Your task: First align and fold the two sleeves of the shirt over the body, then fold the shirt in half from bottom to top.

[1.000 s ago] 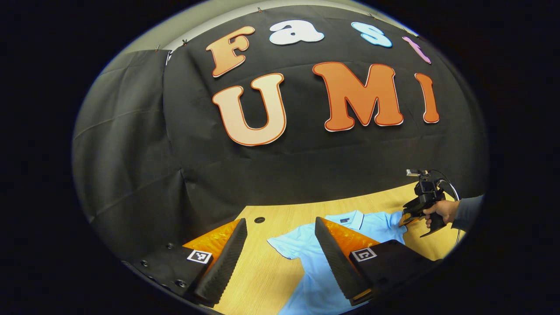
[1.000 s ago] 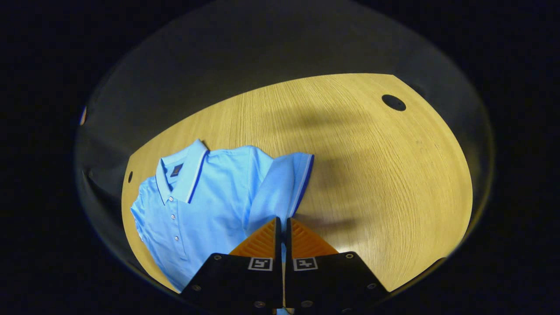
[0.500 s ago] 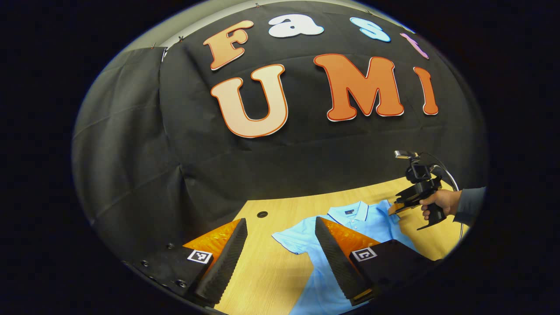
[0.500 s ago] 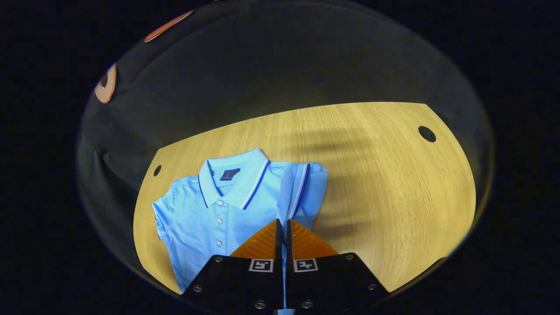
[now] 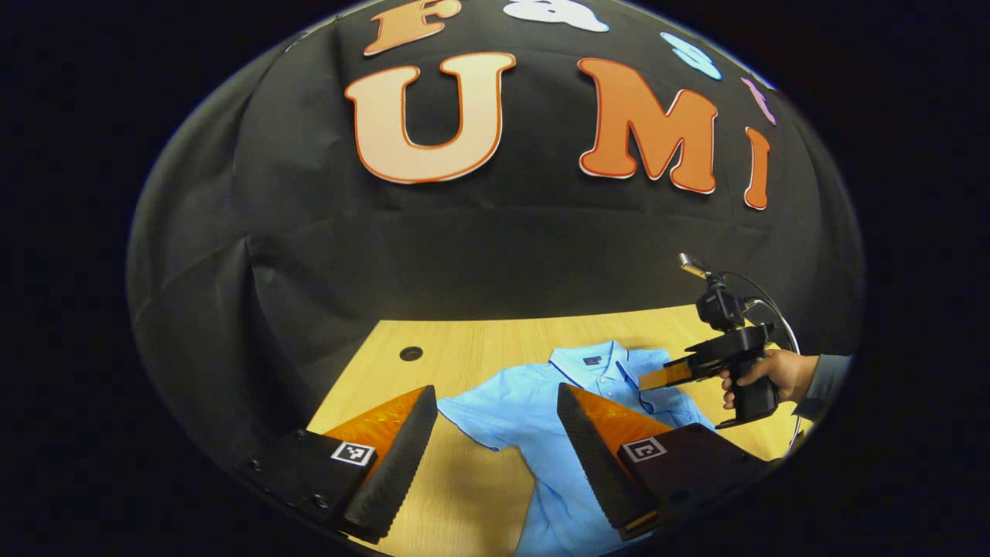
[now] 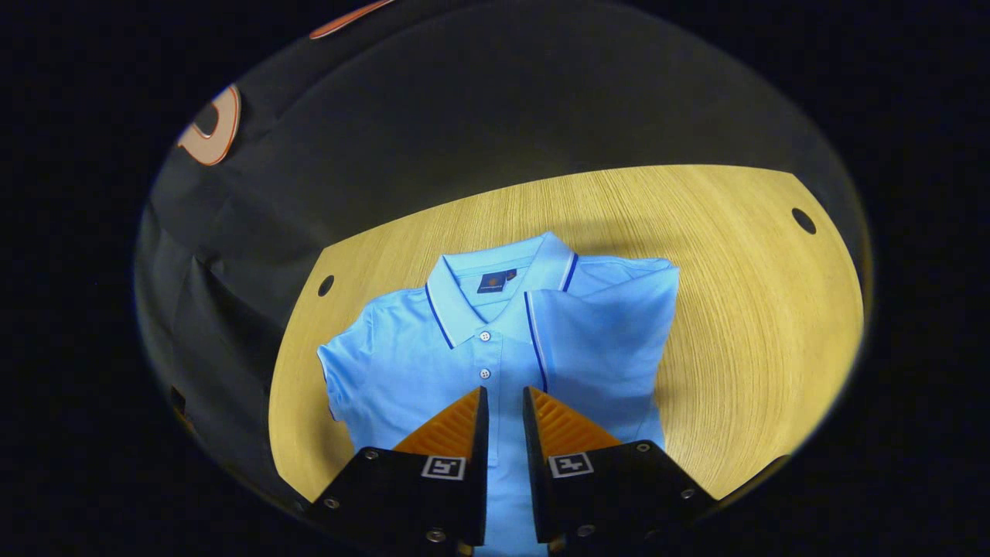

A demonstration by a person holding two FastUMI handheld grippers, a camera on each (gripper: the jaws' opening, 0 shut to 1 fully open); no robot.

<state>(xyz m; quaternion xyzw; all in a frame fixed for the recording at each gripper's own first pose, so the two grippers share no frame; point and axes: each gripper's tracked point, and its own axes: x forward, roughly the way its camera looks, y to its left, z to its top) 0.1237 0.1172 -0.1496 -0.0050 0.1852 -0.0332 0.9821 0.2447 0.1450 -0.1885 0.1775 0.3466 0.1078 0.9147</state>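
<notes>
The hem of the shirt [image 6: 433, 363] is cut off at the bottom of both views, and part of its front is hidden behind the fingers. One shirt is laid collar-up toward the desk's [image 6: 735, 309] far edge; one sleeve [image 6: 595, 340] is folded over the body, the other sleeve [image 6: 340, 371] is spread flat toward the desk's side edge. Two buttons are seen below the collar [image 6: 495, 278]. Two holes are counted near the desk's far corners. The right gripper [image 6: 503, 402] is held over the shirt's front, slightly parted, nothing pinched. The left gripper [image 5: 495, 433] is spread wide, held above the flat sleeve. One hand [image 5: 762, 375] is seen gripping the right gripper's handle.
</notes>
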